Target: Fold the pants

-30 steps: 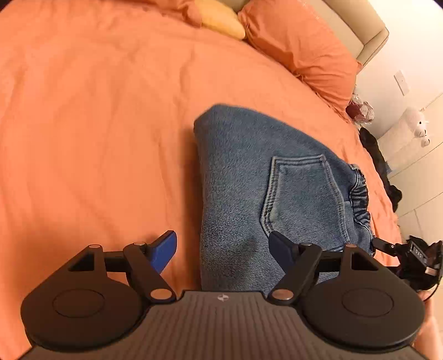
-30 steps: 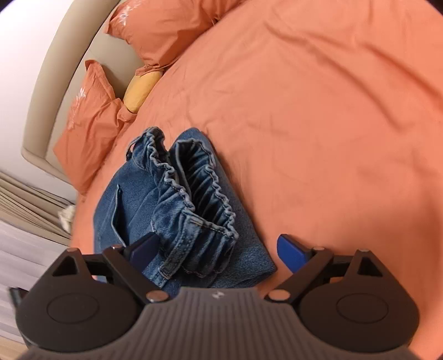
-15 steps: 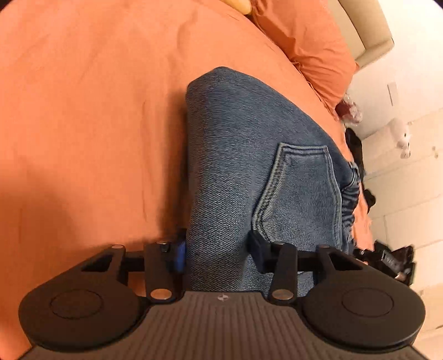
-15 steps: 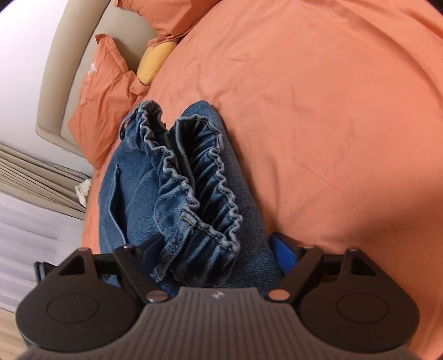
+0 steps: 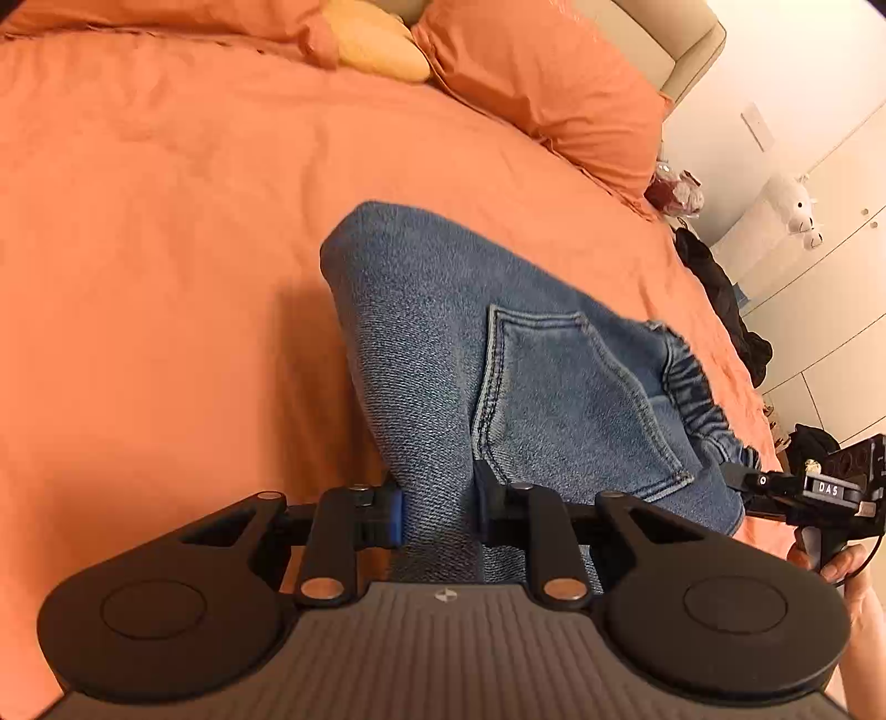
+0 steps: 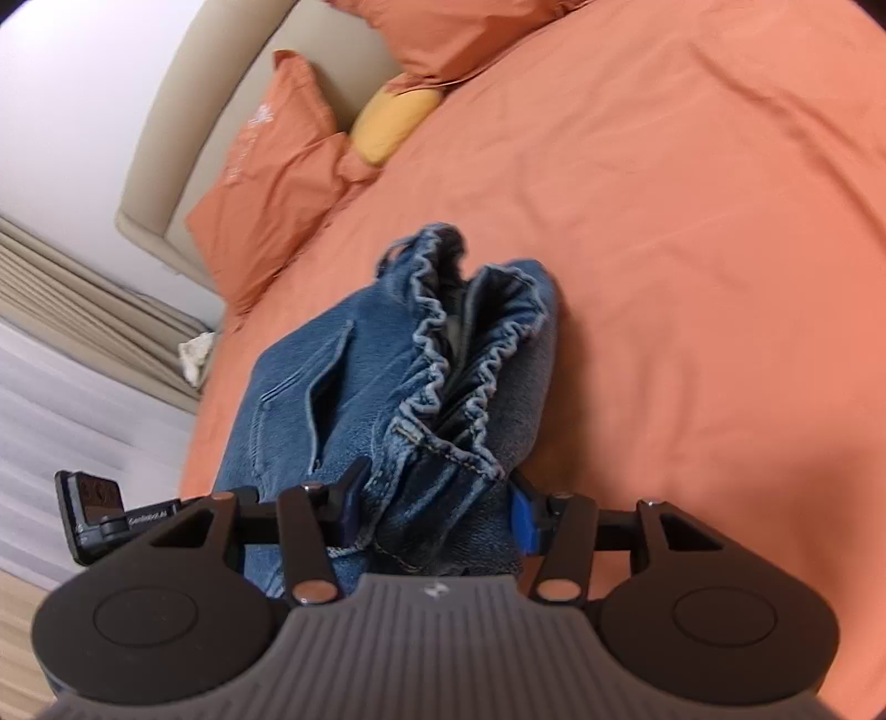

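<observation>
The folded blue denim pants (image 5: 498,360) sit on the orange bed sheet (image 5: 166,277), back pocket facing up. My left gripper (image 5: 440,512) is closing, and its blue pads pinch the folded edge nearest the camera. In the right wrist view the pants (image 6: 360,387) show their gathered elastic waistband (image 6: 459,343). My right gripper (image 6: 434,512) is closing around the thick waistband end, and both pads touch the denim. The near ends of the pants hang raised off the sheet (image 6: 692,277), with a shadow under them.
Orange pillows (image 5: 548,83) and a yellow pillow (image 5: 376,44) lie against the beige headboard (image 6: 183,138). Dark clothes (image 5: 720,293), a white plush toy (image 5: 797,205) and white cupboards stand beyond the bed's right edge. Curtains (image 6: 72,310) hang past the other side.
Both grippers went from wide open around the pants to clamped on them. Both have risen, lifting the near ends of the pants off the sheet.
</observation>
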`<state>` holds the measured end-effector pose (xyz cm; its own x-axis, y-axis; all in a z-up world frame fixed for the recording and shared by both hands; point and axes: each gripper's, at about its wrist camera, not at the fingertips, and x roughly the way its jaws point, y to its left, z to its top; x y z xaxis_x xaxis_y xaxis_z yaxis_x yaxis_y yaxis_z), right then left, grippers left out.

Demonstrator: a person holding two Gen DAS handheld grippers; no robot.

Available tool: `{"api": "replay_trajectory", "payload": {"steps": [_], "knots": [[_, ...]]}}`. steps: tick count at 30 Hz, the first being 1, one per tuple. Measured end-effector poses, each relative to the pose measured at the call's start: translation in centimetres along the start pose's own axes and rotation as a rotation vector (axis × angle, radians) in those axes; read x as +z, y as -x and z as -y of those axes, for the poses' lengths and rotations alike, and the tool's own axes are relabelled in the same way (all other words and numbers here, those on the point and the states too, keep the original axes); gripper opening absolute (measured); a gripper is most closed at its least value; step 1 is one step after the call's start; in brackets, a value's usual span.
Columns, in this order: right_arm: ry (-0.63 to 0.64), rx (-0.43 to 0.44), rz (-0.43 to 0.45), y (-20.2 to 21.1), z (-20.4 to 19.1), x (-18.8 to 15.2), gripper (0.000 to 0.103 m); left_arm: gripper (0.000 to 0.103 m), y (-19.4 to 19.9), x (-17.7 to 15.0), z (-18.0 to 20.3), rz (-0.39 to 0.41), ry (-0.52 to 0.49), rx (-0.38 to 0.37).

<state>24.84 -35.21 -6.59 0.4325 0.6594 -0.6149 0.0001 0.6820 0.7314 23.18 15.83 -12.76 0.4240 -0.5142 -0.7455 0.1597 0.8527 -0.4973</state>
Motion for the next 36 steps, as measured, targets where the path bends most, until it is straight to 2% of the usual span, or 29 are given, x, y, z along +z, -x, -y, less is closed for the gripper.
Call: {"api": "replay_trajectory", "payload": {"steps": [5,11,17,25,31,36], "knots": [[-0.007,0.068,-0.020,-3.5,-4.6,-2.8,0.047,0.025,5.7,0.7,-2.5,0.017,-0.034,0.079],[0.026,0.134,-0.065,-9.3,-11.4,-6.7,0.047,0.025,12.6,0.0,-8.5,0.058,-0.012,0.172],[0.075,0.156,-0.097,-14.4,-17.2,-9.9,0.047,0.025,16.3,-0.1,-13.8,0.073,-0.002,0.211],[0.148,0.083,-0.124,-19.1,-20.9,-11.7,0.047,0.025,15.9,-1.6,-19.3,0.072,0.018,0.207],[0.153,0.021,-0.165,-21.6,-20.9,-12.7,0.047,0.025,14.2,-2.9,-21.6,0.043,0.030,0.202],[0.113,-0.006,-0.175,-22.2,-19.5,-13.7,0.048,0.026,13.4,-3.8,-22.3,0.051,0.033,0.208]]}}
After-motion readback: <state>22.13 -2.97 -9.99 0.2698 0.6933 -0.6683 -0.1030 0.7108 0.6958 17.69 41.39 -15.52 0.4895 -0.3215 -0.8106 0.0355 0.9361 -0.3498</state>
